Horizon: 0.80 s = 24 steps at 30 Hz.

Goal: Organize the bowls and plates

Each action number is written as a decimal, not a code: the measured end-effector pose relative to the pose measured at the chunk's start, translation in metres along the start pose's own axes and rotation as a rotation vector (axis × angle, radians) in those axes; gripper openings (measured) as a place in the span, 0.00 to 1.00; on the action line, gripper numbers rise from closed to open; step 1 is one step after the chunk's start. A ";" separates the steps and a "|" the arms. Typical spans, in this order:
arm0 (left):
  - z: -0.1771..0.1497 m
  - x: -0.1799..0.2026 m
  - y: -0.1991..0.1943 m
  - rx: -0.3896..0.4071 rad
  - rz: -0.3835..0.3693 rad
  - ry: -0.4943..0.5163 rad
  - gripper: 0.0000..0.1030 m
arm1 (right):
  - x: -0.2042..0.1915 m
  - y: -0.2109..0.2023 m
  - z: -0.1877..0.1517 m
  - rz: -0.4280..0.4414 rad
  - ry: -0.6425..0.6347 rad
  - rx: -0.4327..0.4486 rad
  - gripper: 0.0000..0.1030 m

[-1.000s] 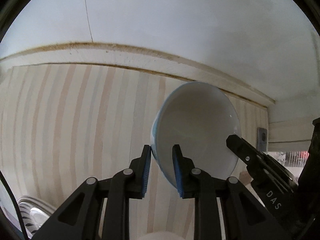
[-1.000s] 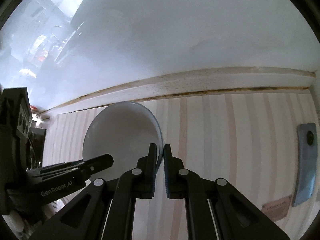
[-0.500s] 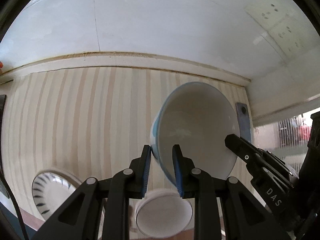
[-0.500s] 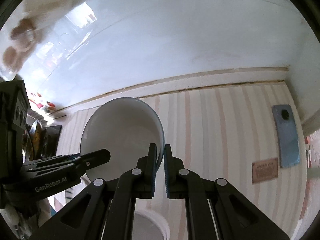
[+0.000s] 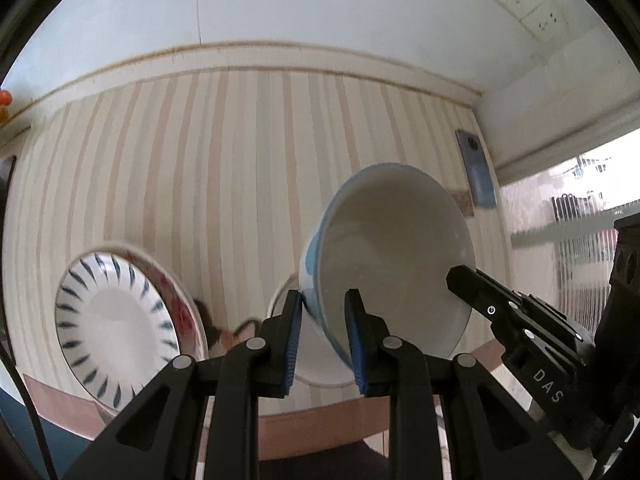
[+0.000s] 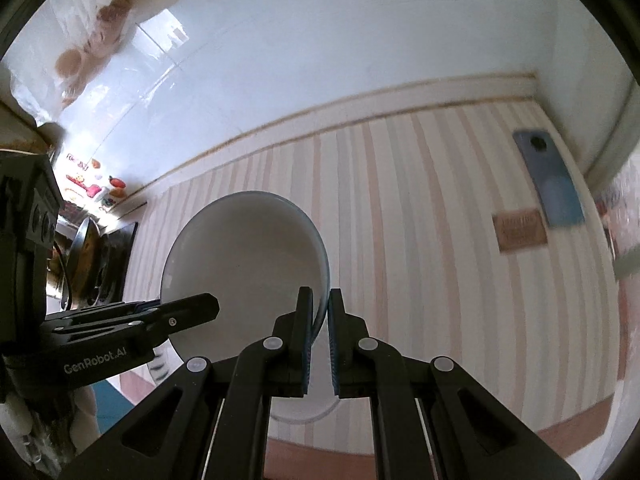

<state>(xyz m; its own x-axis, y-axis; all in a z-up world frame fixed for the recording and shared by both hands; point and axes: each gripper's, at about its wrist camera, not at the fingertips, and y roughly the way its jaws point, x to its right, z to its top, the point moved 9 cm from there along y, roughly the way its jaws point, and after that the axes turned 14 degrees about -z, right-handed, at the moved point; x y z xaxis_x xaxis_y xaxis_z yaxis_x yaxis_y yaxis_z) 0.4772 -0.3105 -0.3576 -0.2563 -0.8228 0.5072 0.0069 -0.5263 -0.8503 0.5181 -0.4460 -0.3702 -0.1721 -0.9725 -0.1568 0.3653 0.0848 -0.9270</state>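
Daylight came in from the window [image 5: 576, 216] to the right of my left tongs [image 5: 322, 336], blown out to white there. The wall [image 6: 360, 40] above my right tongs [image 6: 318, 340] carried a soft glare and pale reflections at upper left. The striped surface [image 5: 240, 160] beyond my tongs was evenly lit, with a slight motion smear on its stripes and far edge. Both views bowed hard at the rim, ending in black corners. My tongs looked sharp.
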 end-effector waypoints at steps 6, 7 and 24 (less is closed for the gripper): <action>-0.023 -0.014 0.009 -0.031 -0.011 -0.038 0.18 | 0.000 0.011 -0.032 -0.008 0.000 -0.042 0.08; -0.024 -0.016 0.009 -0.032 -0.011 -0.043 0.18 | 0.000 0.013 -0.034 -0.006 0.002 -0.048 0.08; -0.038 -0.031 0.037 -0.097 0.022 -0.055 0.18 | 0.003 0.035 -0.056 -0.005 0.007 -0.113 0.08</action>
<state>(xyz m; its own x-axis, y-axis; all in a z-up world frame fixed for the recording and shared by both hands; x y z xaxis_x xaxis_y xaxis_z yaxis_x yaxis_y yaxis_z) 0.4485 -0.2961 -0.4100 -0.2037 -0.8459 0.4930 -0.0825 -0.4869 -0.8695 0.4794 -0.4333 -0.4225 -0.1805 -0.9714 -0.1540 0.2589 0.1041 -0.9603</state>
